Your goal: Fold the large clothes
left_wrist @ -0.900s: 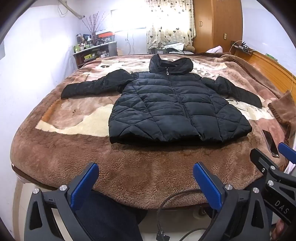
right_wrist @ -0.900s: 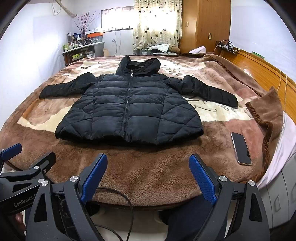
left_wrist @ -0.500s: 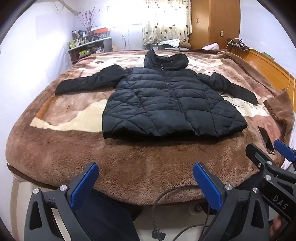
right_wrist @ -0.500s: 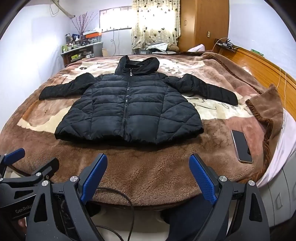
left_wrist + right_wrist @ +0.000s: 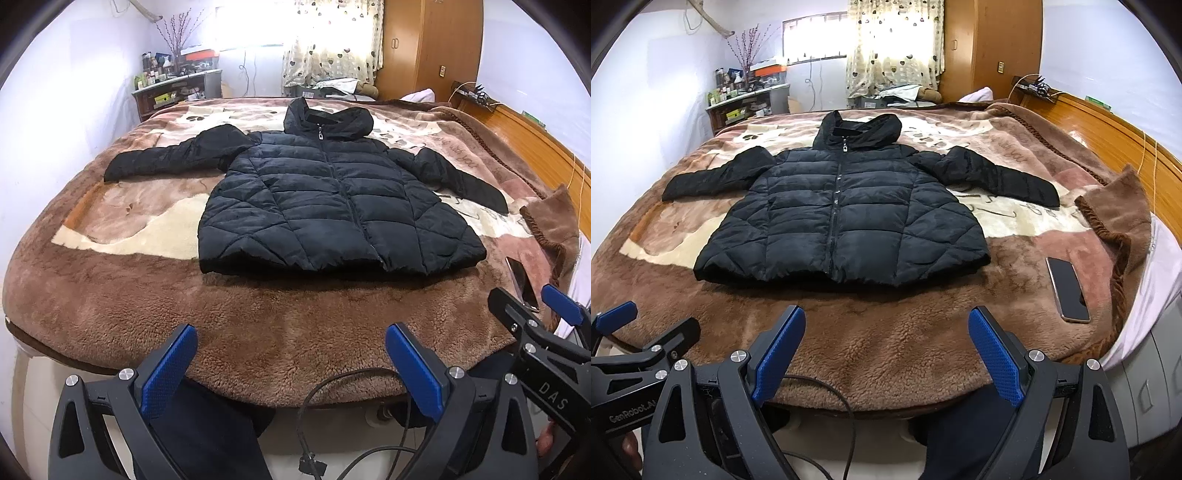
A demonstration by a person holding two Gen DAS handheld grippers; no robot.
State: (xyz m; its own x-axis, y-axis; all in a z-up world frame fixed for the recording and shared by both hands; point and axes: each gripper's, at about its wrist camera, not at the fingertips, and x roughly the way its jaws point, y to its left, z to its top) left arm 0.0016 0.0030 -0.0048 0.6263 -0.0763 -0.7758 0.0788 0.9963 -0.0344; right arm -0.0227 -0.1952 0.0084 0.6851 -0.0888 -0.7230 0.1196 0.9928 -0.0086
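We are looking at a black puffer jacket (image 5: 332, 206) (image 5: 842, 218) that is lying flat and face up in the middle of the bed, zipped closed, its hood pointing toward the far window and both sleeves stretching out to the sides. It is resting on a plush brown and cream blanket (image 5: 288, 332) (image 5: 886, 332) that is covering the whole bed. Near the jacket's hem corner on our right side, but apart from it, a phone (image 5: 1067, 290) (image 5: 522, 282) is lying screen up on the blanket. We are holding the left gripper (image 5: 291, 363) at the near edge of the bed, well short of the hem, with its blue-padded fingers (image 5: 170, 363) spreading wide and gripping nothing. We are holding the right gripper (image 5: 886, 350) beside it at the same edge, its fingers (image 5: 995, 358) likewise spreading wide apart and carrying nothing. A black cable (image 5: 369, 380) (image 5: 846, 413) is hanging below the bed edge between the fingers. Beyond the bed, a cluttered shelf (image 5: 173, 88) (image 5: 746, 99) is standing against the far wall beside a patterned curtain (image 5: 894, 48), and a wooden headboard (image 5: 1115, 129) is running along the right side.
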